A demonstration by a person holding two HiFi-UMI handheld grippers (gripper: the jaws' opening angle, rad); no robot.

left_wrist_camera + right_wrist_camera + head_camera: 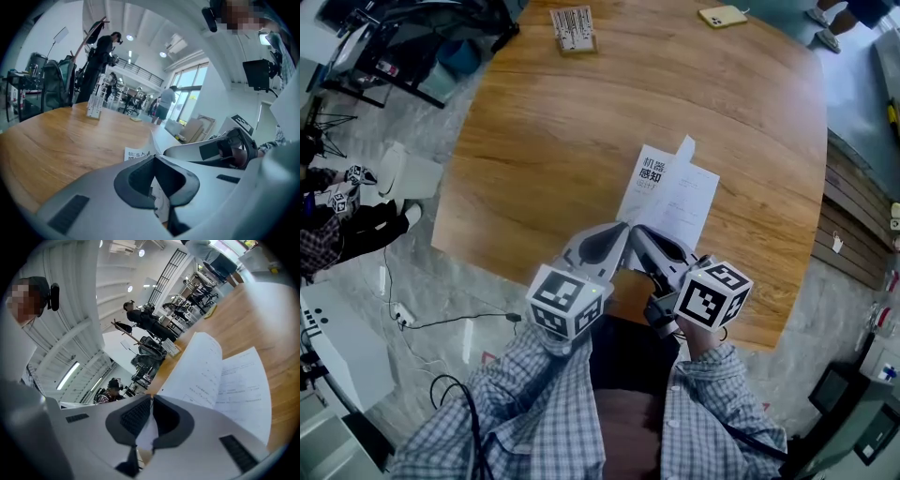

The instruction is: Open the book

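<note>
A thin white book (673, 195) lies near the front of the wooden table (544, 141), its cover printed with black characters (649, 174). One page curls up off it (684, 150). My two grippers meet tip to tip at the book's near left corner. My left gripper (622, 226) is shut, and printed paper shows in the hollow between its jaws (153, 157). Beyond it lies the cover print (137, 153). My right gripper (637, 229) is shut on a white page (151, 397). That lifted page (197, 369) arches over the flat printed sheet (243, 390).
A white upright card rack (574, 28) and a yellow phone (722, 16) sit at the table's far edge. The front table edge runs just under my grippers. People, chairs and equipment stands fill the room beyond the table (101, 56).
</note>
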